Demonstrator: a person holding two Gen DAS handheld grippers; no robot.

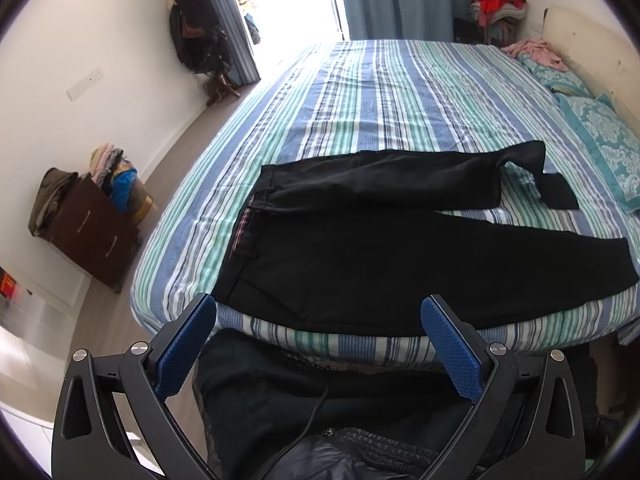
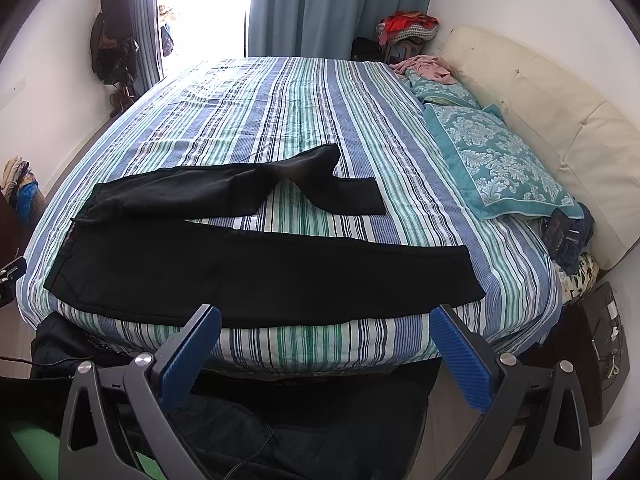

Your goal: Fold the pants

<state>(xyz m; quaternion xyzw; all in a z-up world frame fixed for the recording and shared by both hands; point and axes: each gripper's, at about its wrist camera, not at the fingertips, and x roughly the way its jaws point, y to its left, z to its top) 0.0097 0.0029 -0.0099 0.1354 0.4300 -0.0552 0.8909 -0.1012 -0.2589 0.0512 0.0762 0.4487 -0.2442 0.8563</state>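
Observation:
Black pants lie spread on the striped bed, waistband to the left, legs pointing right. The near leg lies flat along the bed's front edge. The far leg is bent back on itself near its cuff. My left gripper is open and empty, hovering just short of the bed edge in front of the pants' hip. In the right wrist view the pants lie the same way. My right gripper is open and empty, in front of the near leg's lower part.
Teal patterned pillows and a cream headboard lie at the right. Dark clothing is heaped on the floor below the bed edge. A brown dresser stands left, and a coat rack by the curtains.

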